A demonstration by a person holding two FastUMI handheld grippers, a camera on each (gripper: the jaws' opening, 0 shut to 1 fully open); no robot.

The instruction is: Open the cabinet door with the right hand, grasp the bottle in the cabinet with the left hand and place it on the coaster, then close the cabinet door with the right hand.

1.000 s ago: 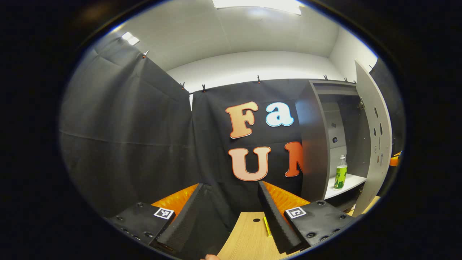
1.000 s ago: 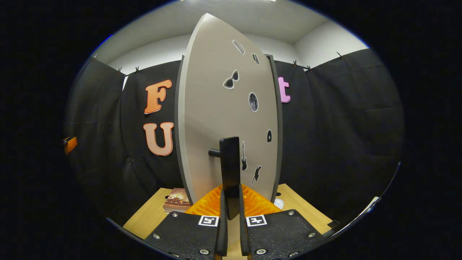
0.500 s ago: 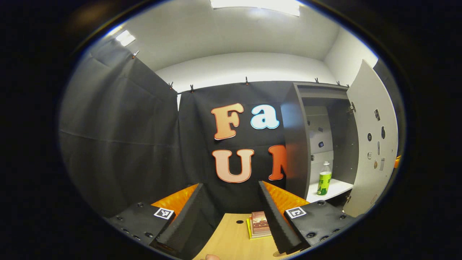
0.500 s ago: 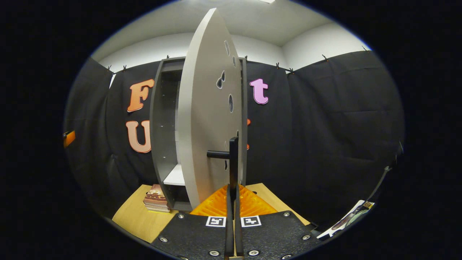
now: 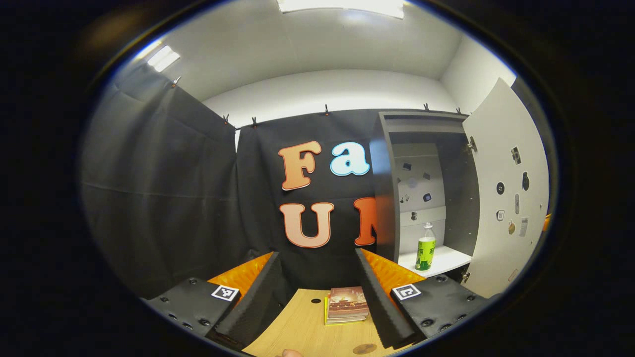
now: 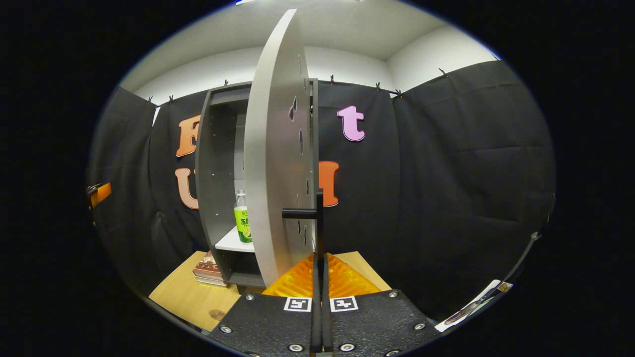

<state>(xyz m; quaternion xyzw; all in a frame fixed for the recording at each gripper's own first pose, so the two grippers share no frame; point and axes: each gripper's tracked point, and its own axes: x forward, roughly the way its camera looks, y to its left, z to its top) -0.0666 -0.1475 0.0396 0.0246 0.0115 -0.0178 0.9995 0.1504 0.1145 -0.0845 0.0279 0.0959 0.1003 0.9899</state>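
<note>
The cabinet door [image 5: 506, 198] stands wide open, the right gripper [image 6: 320, 277] clamped on its handle [image 6: 317, 218]. The bottle [image 5: 425, 247] waits upright on the cabinet shelf [image 5: 444, 259]. The left gripper [image 5: 317, 292], jaws wide and empty, must now fetch it; placing and closing remain.

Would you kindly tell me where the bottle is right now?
The bottle stands upright on the cabinet's white shelf, right of centre in the left gripper view, beside the open door.
</note>
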